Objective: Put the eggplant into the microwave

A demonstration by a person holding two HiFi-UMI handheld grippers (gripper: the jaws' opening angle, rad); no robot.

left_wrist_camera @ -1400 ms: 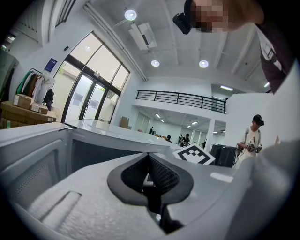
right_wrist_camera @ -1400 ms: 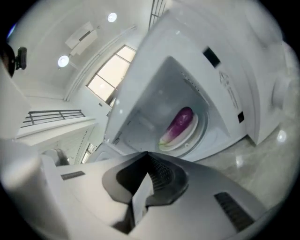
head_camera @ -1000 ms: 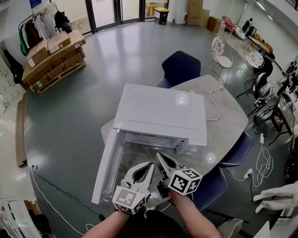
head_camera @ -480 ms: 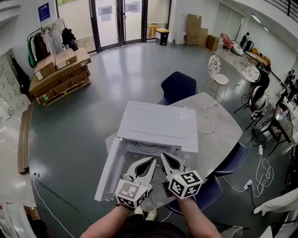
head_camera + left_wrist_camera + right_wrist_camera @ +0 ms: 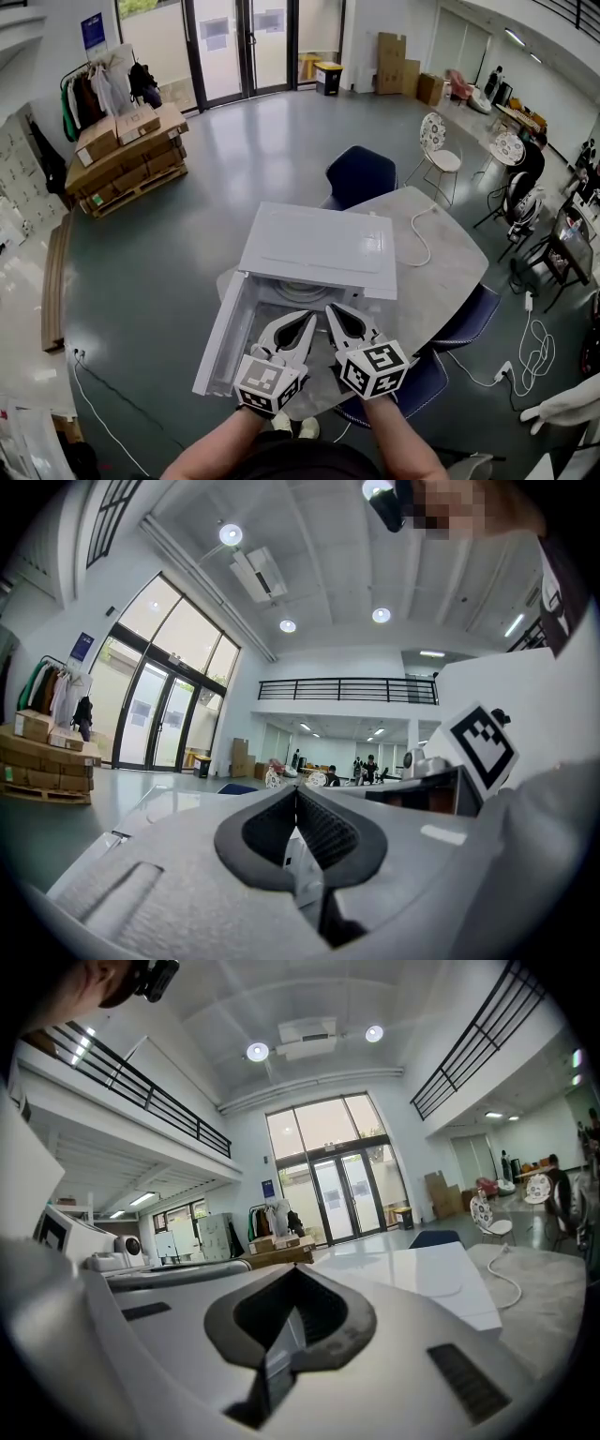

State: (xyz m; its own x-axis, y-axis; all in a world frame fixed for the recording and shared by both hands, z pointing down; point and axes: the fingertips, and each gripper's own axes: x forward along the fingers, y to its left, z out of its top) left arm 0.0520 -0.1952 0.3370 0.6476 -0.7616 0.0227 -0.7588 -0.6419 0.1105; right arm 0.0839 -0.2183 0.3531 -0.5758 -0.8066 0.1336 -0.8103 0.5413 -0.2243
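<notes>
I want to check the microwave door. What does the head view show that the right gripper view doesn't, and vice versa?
Only the head view: the microwave door, open to the left, and the cavity behind it. Only the right gripper view: ceiling lamps, a balcony railing, and a close look at the right gripper, shut on nothing. Both: the microwave top, the white cable, the blue chair, the glass doors. Neither shows an eggplant.
</notes>
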